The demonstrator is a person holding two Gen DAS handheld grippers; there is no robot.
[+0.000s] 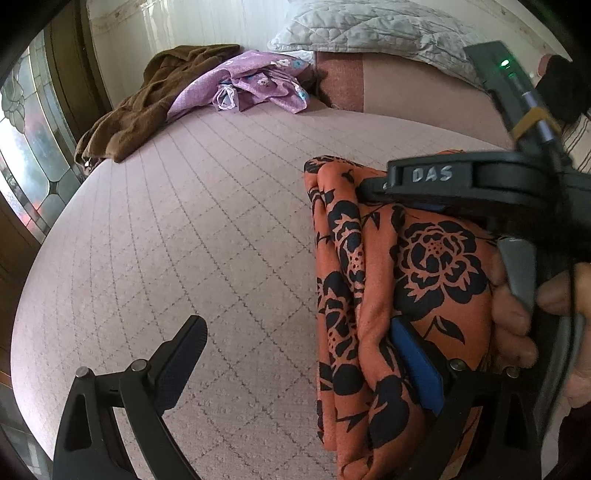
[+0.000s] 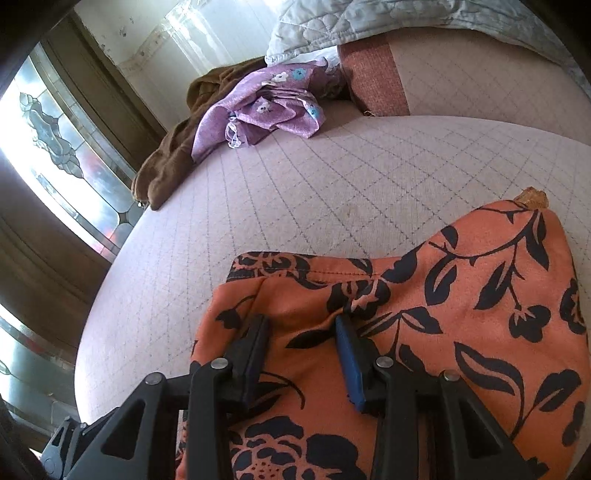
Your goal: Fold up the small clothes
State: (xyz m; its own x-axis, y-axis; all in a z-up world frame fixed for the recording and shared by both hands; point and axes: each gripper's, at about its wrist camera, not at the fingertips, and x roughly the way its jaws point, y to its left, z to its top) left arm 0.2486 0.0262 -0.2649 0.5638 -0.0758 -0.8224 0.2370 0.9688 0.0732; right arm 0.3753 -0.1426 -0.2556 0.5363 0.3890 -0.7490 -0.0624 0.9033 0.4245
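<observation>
An orange garment with black flowers [image 1: 406, 280] lies folded on the pink quilted bed [image 1: 184, 229]. It also shows in the right wrist view [image 2: 443, 302]. My left gripper [image 1: 295, 350] is open wide; its left finger hangs over bare bed and its right blue pad [image 1: 417, 362] rests against the orange cloth. My right gripper [image 2: 303, 325] is partly open, its fingertips pressing down on the garment's near left corner. The right gripper also shows in the left wrist view [image 1: 373, 190], reaching in from the right over the garment's far end.
A purple flowered garment [image 1: 255, 81] and a brown garment [image 1: 147, 103] lie heaped at the bed's far left edge. A pink pillow [image 1: 343, 81] and a white quilt [image 1: 369, 26] lie at the back. A stained-glass window [image 2: 62, 147] is on the left.
</observation>
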